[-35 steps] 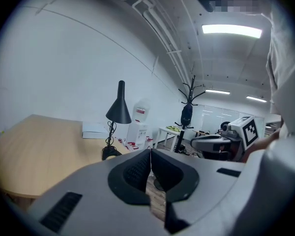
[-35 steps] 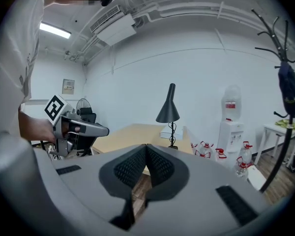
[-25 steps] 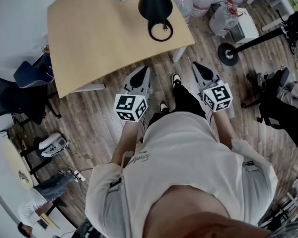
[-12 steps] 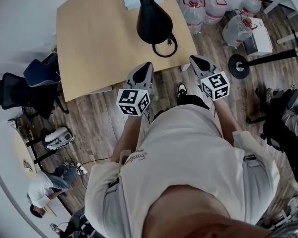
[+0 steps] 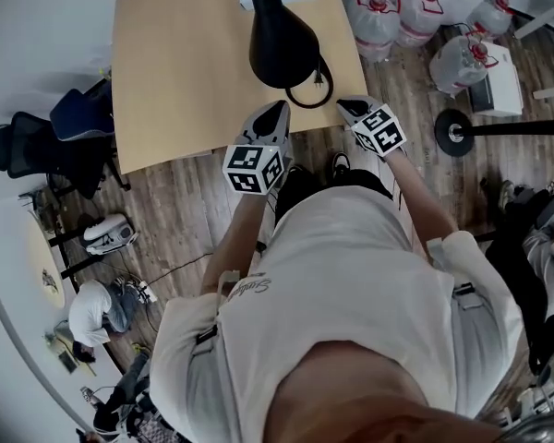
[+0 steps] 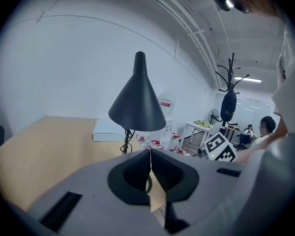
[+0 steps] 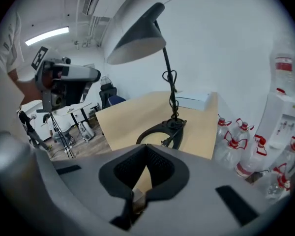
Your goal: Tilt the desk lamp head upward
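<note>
Seemingly on the approach, the head view has the left gripper (image 5: 277,109) and right gripper (image 5: 347,105) raised to the near edge of the table (image 5: 166,72). The ring-shaped lamp base (image 5: 307,79) sits just ahead of and between their fingers. The black lamp head (image 5: 279,37) hangs beyond the two tips with its mouth facing down, so the tilt is not yet made. Neither gripper touches it. Holding both level probably leaves either free to take the shade.

From the left gripper view, the fingers (image 6: 132,173) are pressed together with nothing between them. The lamp head stands ahead of and above their tips, with the cone upright and the rim level. A white box (image 6: 108,130) lies farther beyond on the table.

From the right gripper view, the fingers (image 7: 162,168) are likewise closed on nothing. The lamp head sits up and to the left of the tips. Its thin stem (image 7: 168,77) rises from the lamp base straight ahead. Water bottles (image 7: 236,146) stand off to the right of the fingers, apart from the lamp.

Closed fingers would suit a push under the rim rather than a pinch. The base looks light and could slide, so one gripper may need to steady it.
</note>
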Tool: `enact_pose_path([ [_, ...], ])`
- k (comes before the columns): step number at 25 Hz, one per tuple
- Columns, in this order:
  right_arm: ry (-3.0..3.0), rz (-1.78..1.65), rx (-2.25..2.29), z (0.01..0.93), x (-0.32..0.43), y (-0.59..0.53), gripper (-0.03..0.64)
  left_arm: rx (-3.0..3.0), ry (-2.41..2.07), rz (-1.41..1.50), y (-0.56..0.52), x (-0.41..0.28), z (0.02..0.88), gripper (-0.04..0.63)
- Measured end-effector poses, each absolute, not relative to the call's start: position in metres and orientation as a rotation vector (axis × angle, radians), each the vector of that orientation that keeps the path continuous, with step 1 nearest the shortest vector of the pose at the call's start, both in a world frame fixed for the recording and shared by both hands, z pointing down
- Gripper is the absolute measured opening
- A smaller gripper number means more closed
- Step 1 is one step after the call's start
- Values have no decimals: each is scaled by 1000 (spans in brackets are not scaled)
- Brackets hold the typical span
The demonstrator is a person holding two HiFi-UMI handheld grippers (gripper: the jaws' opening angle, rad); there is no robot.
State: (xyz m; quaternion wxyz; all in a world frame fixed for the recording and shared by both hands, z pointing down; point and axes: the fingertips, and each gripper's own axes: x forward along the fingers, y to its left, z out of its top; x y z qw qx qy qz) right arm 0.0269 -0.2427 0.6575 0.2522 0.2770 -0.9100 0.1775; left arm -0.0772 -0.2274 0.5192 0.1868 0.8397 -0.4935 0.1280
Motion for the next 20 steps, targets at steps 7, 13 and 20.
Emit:
enact_pose_path([
  [7, -2346, 464, 647, 715, 3, -273, -5, 2283, -1422, 295, -250, -84, 534, 15],
  [13, -2266, 492, 609, 744, -5, -286, -5, 2320, -1407, 255, -264, -78, 534, 15],
  [20, -2240, 520, 590, 755, -8, -284, -5, 2390, -1413, 166, -270, -75, 520, 15],
])
